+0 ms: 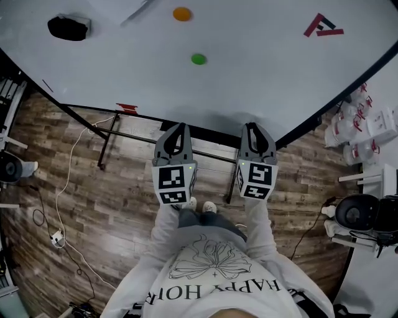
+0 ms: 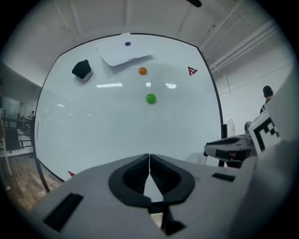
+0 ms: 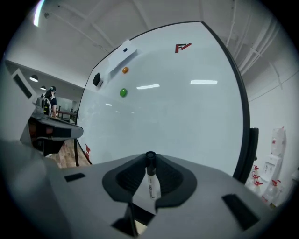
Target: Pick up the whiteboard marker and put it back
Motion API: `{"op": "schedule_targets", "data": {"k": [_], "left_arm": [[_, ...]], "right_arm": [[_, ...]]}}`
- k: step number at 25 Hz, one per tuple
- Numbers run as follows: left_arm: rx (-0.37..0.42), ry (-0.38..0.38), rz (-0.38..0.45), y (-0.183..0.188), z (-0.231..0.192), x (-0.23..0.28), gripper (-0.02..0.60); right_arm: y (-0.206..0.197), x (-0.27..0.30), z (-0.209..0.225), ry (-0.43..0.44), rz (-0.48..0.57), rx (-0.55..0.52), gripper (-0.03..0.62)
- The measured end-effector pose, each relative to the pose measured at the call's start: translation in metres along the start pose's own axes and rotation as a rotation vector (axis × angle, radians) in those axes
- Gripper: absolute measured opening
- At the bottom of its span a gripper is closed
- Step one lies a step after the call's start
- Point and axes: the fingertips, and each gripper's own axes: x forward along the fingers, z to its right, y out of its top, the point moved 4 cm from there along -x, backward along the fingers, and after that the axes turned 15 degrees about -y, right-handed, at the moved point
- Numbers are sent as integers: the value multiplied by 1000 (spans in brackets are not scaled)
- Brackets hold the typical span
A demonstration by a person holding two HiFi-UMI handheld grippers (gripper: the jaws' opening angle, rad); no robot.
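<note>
- Right tongs (image 3: 150, 158): closed on the whiteboard marker (image 3: 152, 184), which lies lengthwise between the pads, its dark end pointing forward at the whiteboard (image 3: 187, 107)
- Left tongs (image 2: 149, 161): tips together, nothing between them
- Both tongs are held side by side, facing the whiteboard
- On the whiteboard: green disc (image 1: 198, 59), orange disc (image 1: 182, 13) above it, and a dark object (image 1: 68, 27), possibly an eraser, at upper left
</note>
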Motion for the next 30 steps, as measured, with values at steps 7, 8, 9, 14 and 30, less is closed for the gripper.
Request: {"op": "schedule_targets", "data": {"k": [7, 8, 9, 14, 30], "left_arm": [[-25, 49, -23, -12, -25, -11, 6], [-28, 56, -27, -15, -29, -12, 6], [-30, 62, -31, -17, -32, -13, 6], [-58, 98, -34, -28, -57, -17, 6], [-113, 182, -78, -57, -108, -32, 6]], "right_arm": [[-27, 17, -36, 35, -99, -182, 63], [-33, 20, -40, 38, -111, -213, 63], [-39, 23, -44, 41, -122, -246, 63], [-71, 42, -73, 49, -202, -448, 63], [-146, 81, -158, 147, -273, -871, 69]]}}
